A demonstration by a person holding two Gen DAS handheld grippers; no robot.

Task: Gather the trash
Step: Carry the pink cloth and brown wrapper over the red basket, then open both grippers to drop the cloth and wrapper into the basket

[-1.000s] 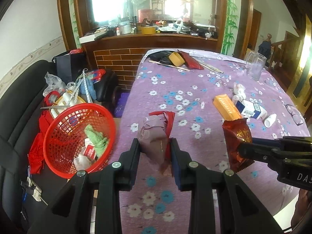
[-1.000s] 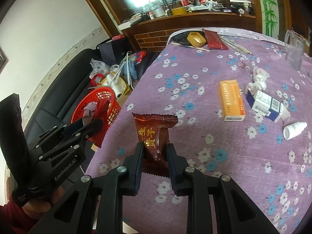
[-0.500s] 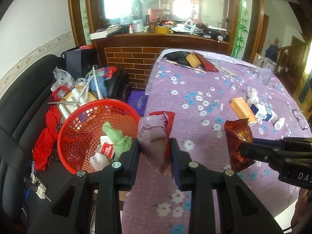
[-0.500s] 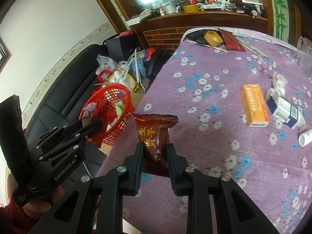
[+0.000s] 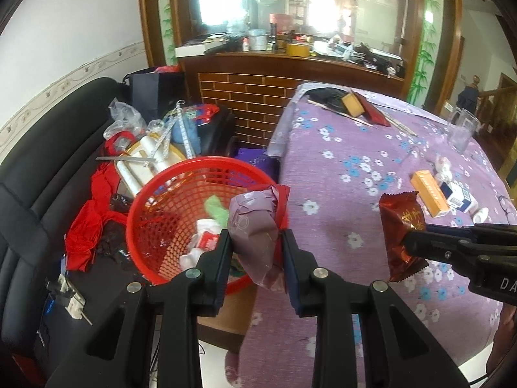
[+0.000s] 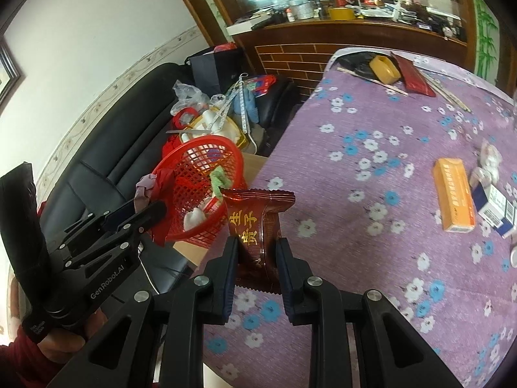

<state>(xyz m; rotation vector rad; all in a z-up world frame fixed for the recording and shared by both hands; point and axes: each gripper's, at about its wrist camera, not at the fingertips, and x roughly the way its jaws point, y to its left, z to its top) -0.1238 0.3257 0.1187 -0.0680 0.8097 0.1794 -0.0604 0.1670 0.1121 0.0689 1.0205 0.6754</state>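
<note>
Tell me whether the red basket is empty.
Not empty. The red basket already holds a green scrap and white crumpled pieces, visible through its open top in both views.

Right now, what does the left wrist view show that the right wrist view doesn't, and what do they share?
Left wrist only: the glass mug at the far side of the table, and the left gripper head-on, shut on a crumpled pink-grey bag in front of the red basket.

Right wrist only: the right gripper head-on, shut on a brown snack packet, plus the person's hand on the left gripper's handle.

Both: the basket, both pieces of trash, the orange box and the purple floral tablecloth.
</note>
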